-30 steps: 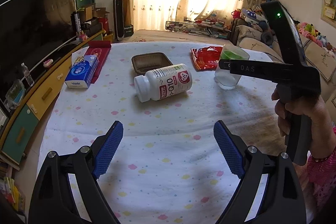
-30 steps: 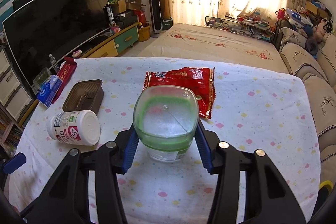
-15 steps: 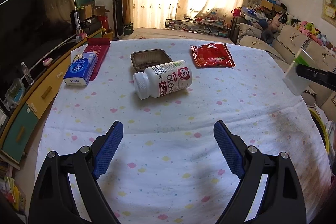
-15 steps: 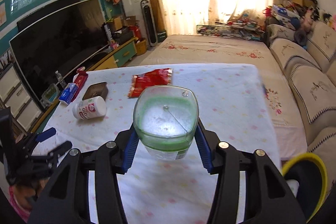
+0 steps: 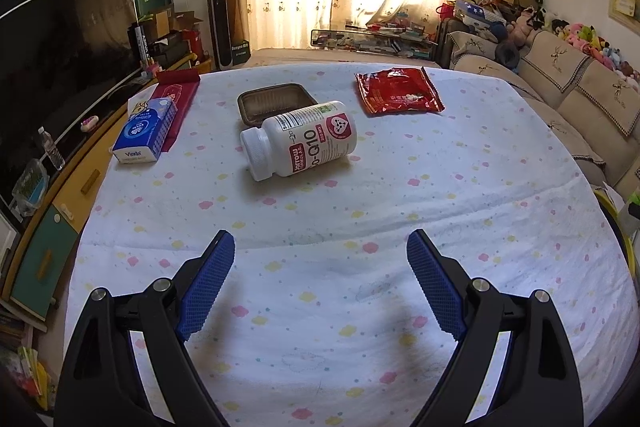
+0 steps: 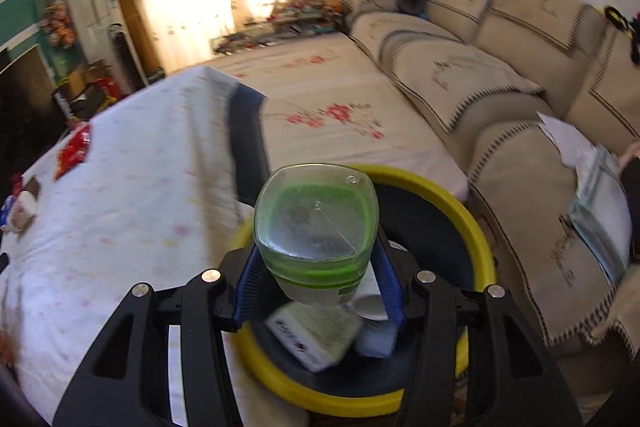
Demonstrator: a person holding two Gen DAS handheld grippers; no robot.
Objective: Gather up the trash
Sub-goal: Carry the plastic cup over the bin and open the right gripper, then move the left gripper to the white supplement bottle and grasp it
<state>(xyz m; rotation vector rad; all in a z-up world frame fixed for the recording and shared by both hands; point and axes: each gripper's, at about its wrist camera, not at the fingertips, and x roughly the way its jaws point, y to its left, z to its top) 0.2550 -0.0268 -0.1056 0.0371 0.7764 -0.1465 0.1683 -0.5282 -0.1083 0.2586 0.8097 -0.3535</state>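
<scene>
My right gripper (image 6: 318,277) is shut on a clear plastic cup with a green band (image 6: 316,227) and holds it over a yellow-rimmed bin (image 6: 476,227) beside the table. The bin holds a small box (image 6: 308,339) and other white trash. My left gripper (image 5: 320,283) is open and empty above the near part of the table. On the table lie a white Q10 pill bottle (image 5: 300,141) on its side, a brown plastic tray (image 5: 274,103) behind it, and a red snack wrapper (image 5: 398,91).
A blue tissue pack (image 5: 144,131) and a red box (image 5: 178,95) lie at the table's left edge. A TV cabinet (image 5: 44,227) stands to the left, a sofa (image 6: 520,107) to the right of the bin. The table (image 5: 320,307) has a spotted white cloth.
My right gripper has carried the cup off the table to the right and now holds it over the bin. The left gripper has stayed in place, open.
</scene>
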